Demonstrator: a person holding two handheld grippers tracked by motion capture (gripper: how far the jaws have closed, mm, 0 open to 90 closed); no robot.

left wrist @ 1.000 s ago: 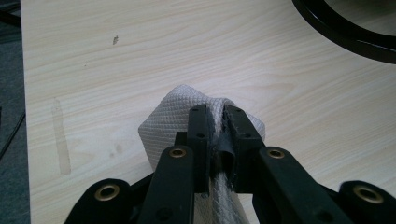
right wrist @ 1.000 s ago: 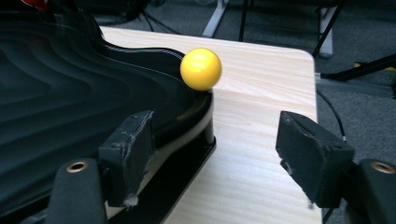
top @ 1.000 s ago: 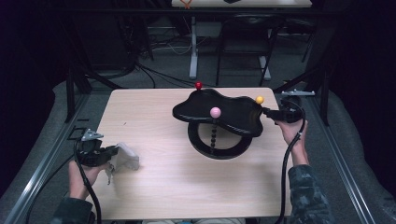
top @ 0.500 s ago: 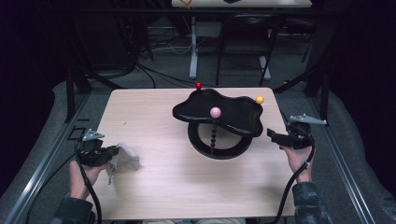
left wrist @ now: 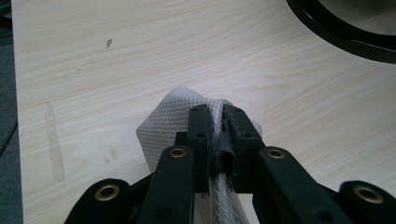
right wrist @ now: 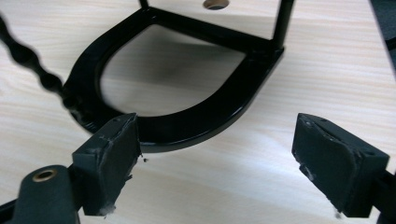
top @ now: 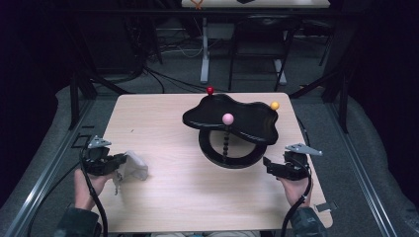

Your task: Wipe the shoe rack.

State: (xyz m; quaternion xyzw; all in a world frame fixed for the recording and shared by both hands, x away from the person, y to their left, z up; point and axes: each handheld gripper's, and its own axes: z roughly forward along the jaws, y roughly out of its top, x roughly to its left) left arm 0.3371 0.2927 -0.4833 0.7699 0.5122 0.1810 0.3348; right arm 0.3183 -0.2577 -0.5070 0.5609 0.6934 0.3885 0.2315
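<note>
A black stand with a wavy top tray [top: 232, 118] rests on a ring base [top: 232, 158] [right wrist: 187, 126] at the table's right middle. Pink [top: 228, 118], red [top: 210, 90] and yellow [top: 274, 105] balls top its posts. My left gripper [top: 118, 163] [left wrist: 215, 126] lies low at the table's left, shut on a white textured cloth [top: 133, 167] [left wrist: 163, 126]. My right gripper [top: 269, 168] [right wrist: 217, 158] sits near the table's right edge, just off the ring base; its jaws have just been opening and stand wide apart with nothing between them.
The wooden table [top: 168, 123] has bare surface between the cloth and the stand. A beaded black post [right wrist: 32, 60] rises from the ring base. Dark floor, cables and table legs lie beyond the far edge.
My right gripper has let go of the stand's tray edge and moved down and toward the near right of the table, jaws spreading. The left gripper and cloth have not moved.
</note>
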